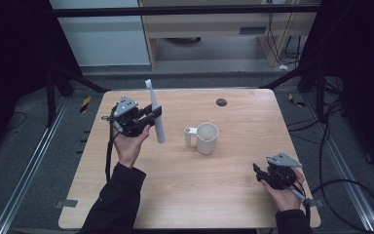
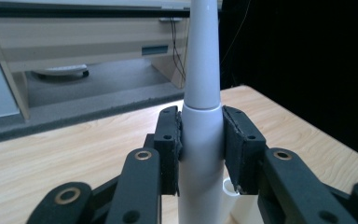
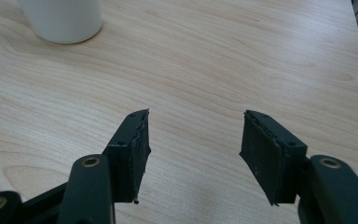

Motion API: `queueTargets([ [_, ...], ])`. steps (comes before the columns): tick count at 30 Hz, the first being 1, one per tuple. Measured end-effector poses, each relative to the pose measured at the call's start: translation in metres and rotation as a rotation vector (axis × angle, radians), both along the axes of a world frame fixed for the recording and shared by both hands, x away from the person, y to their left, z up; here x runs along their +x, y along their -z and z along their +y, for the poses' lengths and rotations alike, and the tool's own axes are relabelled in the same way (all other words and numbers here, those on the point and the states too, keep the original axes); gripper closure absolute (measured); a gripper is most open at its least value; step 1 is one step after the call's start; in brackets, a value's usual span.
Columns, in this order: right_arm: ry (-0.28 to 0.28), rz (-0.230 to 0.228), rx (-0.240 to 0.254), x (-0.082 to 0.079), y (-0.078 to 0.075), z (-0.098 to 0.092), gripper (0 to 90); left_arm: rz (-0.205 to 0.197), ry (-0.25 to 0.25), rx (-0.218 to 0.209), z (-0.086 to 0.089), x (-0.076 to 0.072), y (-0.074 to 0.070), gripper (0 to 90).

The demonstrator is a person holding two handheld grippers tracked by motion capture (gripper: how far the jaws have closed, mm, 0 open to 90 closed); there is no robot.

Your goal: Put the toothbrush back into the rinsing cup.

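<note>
Left gripper [image 2: 200,142] clamped on electric toothbrush [image 2: 200,140]; right gripper [image 3: 193,154] jaws apart, nothing between them.

Toothbrush [image 1: 156,117]: white, smooth, thick handle tapering to a slim neck, brush head up, near upright, held above the left half of the wooden table [image 1: 233,195]. White mug [image 1: 207,138] stands mid-table, handle toward the toothbrush. Right gripper [image 1: 265,174] sits low over the near right corner, well apart from the mug.

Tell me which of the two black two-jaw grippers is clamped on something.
The left gripper: its jaws press both sides of a white electric toothbrush, held above the wooden table. The right gripper is open with nothing between its jaws.
</note>
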State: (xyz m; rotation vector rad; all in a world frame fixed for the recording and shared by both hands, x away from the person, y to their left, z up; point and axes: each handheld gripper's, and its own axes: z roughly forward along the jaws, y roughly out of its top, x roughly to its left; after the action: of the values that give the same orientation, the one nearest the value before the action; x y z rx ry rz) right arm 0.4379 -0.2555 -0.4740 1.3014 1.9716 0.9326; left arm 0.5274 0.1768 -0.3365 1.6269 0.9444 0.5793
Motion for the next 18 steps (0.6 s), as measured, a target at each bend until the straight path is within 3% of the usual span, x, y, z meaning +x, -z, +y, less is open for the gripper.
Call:
queueTargets([
  [18,-0.003,0.000,0.002,0.000,0.001,-0.001,42.2,-0.051,0.043,-0.032,-0.033,0.011,-0.017,67.4],
])
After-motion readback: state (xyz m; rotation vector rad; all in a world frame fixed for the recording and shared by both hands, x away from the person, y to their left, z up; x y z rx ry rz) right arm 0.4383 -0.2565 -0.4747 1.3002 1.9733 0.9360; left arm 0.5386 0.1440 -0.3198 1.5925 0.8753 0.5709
